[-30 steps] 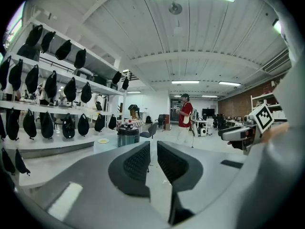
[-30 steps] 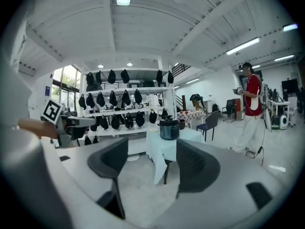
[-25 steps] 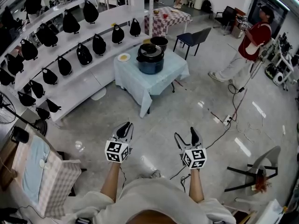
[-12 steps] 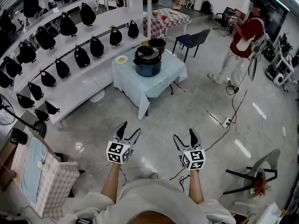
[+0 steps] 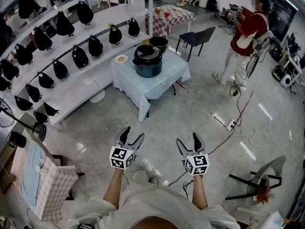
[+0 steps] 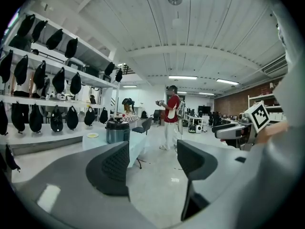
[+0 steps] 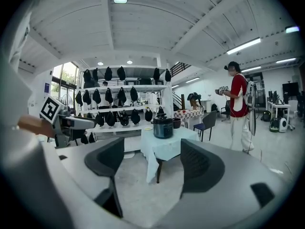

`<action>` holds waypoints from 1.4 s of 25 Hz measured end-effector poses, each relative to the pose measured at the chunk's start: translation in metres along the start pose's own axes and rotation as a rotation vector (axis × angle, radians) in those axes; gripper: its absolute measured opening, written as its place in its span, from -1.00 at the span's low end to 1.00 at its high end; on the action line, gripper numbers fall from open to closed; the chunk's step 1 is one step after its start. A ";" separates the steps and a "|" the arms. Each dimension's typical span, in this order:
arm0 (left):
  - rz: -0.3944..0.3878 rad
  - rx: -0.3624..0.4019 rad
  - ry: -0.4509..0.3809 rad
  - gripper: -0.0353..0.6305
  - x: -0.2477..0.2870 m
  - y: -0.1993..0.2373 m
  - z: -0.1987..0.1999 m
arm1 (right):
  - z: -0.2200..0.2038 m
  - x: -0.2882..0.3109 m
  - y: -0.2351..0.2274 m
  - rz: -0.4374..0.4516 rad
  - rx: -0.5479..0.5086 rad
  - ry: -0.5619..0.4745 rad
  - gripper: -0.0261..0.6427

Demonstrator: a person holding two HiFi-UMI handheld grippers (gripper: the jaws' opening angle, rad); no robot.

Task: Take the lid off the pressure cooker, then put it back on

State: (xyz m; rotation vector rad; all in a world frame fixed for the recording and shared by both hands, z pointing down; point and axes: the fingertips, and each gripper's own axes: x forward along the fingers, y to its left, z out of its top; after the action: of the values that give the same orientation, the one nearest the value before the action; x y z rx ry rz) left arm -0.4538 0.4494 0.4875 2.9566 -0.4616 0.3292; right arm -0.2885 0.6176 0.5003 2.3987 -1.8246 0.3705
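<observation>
Pressure cooker (image 5: 147, 65), dark blue with its black lid (image 5: 147, 53) sitting on top, stands on a small bench (image 5: 164, 76) draped in a pale blue cloth (image 5: 143, 95), far across the floor (image 5: 190, 113) from the person holding the tools. A small plate (image 5: 121, 58) lies on the bench just beside the cooker on the shelf side, and a dark bowl (image 5: 159, 42) sits behind it.

The left gripper (image 5: 133, 136) has just been opening its jaws, and they now stand wide apart with nothing between them; its own view shows only bare floor in the gap, with the cooker in the distance past the left jaw. The right gripper (image 5: 188, 141) is likewise spread and holds nothing, and its view frames the bench and cooker between the two pads, far off. Both are held side by side low in the head view, well apart from the bench.

White shelves (image 5: 90, 30) lined with black bags (image 5: 95, 46) curve along the left. A dark chair (image 5: 198, 37) stands beyond the bench, and a person (image 5: 244, 32) in a red top stands at the right.
</observation>
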 end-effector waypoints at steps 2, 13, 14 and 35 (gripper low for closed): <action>0.001 -0.002 0.007 0.00 0.011 0.003 -0.002 | -0.004 0.008 -0.007 0.001 0.004 0.013 0.10; -0.040 -0.013 0.011 0.00 0.125 0.049 0.010 | 0.012 0.110 -0.065 -0.007 -0.011 0.031 0.10; -0.047 -0.015 0.011 0.00 0.140 0.055 0.013 | 0.015 0.122 -0.071 -0.011 -0.013 0.034 0.10; -0.108 -0.027 -0.015 0.00 0.397 0.224 0.107 | 0.106 0.392 -0.181 -0.055 -0.025 0.055 0.10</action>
State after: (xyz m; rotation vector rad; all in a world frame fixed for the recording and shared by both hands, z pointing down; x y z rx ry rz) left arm -0.1343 0.1068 0.4984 2.9457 -0.3041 0.2861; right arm -0.0032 0.2768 0.5092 2.3916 -1.7266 0.4014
